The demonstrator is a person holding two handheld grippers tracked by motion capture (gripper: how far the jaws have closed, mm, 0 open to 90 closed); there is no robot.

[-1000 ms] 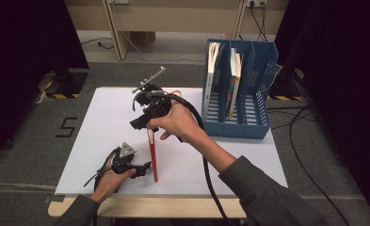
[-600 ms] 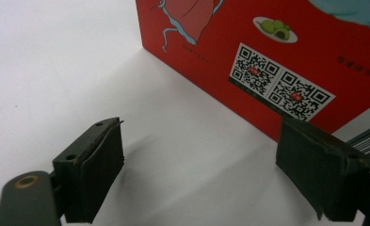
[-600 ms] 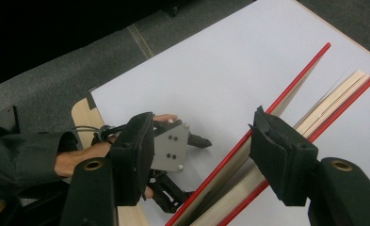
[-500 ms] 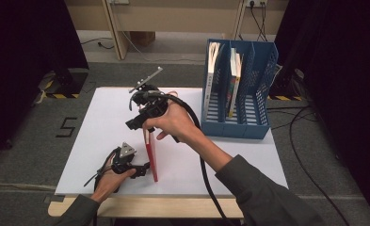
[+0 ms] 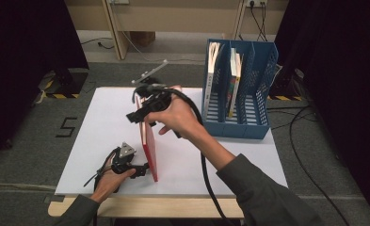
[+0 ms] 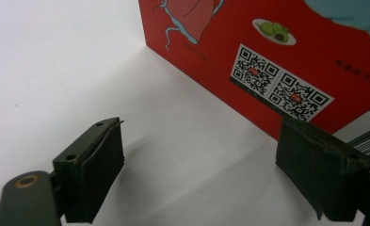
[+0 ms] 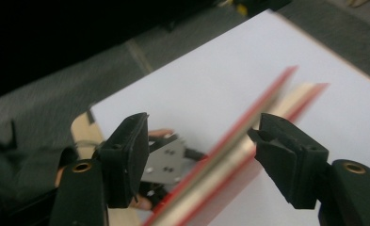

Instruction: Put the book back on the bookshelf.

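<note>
In the high view, a thin red book (image 5: 149, 153) is seen standing on its edge on the white desk (image 5: 102, 127), running from near to far, left of the desk's middle. The left tongs (image 5: 142, 170) are held low at the book's near end, just left of it, while the right tongs (image 5: 142, 106) are held over its far upper end. A blue file rack (image 5: 255, 101) with several books in it is placed at the far right of the desk, well apart from the red book. In the left gripper view, the left tongs (image 6: 199, 179) are seen spread wide over bare desk, with the red cover (image 6: 286, 52) and its printed codes standing just beyond; the right-hand pad is close beside the cover, but contact cannot be made out. In the right gripper view, the right tongs (image 7: 201, 150) are seen spread, their jaws having just been opening, with the top edge of the book (image 7: 239, 132) passing between them; it lies near the right-hand pad, and the left-hand pad is clearly apart from it.
</note>
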